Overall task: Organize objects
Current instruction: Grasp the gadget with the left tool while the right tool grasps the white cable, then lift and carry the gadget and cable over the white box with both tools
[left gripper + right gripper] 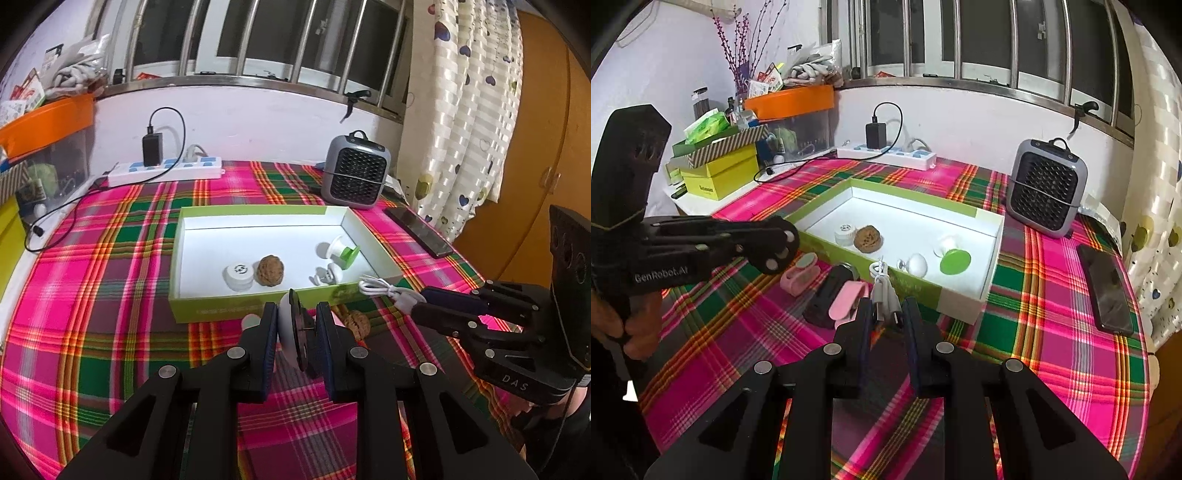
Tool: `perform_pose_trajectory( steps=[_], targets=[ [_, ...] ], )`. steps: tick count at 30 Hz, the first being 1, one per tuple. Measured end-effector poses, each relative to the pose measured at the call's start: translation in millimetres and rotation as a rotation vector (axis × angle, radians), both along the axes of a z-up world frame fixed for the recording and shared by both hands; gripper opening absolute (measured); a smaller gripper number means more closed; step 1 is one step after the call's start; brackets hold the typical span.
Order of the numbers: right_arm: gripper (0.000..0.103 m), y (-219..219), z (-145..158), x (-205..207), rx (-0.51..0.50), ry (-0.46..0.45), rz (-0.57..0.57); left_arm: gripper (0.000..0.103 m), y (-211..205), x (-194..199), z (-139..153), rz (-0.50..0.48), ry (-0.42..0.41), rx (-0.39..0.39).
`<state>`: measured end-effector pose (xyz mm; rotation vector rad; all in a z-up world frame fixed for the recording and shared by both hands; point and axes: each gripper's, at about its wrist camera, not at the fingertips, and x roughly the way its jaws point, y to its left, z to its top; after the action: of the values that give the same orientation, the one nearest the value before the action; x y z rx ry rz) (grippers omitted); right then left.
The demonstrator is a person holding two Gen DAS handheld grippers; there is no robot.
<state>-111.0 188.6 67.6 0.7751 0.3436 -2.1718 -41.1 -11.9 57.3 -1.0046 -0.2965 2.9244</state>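
Observation:
In the left wrist view my left gripper (295, 306) is shut on a flat round disc (291, 332), white on one face and black on the other, held on edge just in front of the green box (258, 308). My right gripper (886, 301) is shut on the plug end of a white cable (882, 284) at the box's front wall (916, 293). Inside the box lie a white cap (239, 275), a walnut (270, 269), a green-and-white hook (341, 251) and a small white knob (327, 275). A second walnut (356, 321) sits on the cloth.
A pink clip (798, 277), a black item (829, 297) and a pink piece (847, 301) lie before the box. A grey heater (354, 170), a phone (419, 230) and a power strip (166, 171) stand behind and beside it. Stacked boxes (720, 173) fill the far left.

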Motion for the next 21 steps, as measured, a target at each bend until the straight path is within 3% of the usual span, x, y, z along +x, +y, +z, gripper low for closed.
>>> perform_pose_trajectory(
  steps=[21],
  targets=[
    [0.018, -16.0, 8.3, -6.6, -0.023, 0.014, 0.017, 0.019, 16.7, -22.0, 0.1, -0.042, -0.010, -0.020]
  ],
)
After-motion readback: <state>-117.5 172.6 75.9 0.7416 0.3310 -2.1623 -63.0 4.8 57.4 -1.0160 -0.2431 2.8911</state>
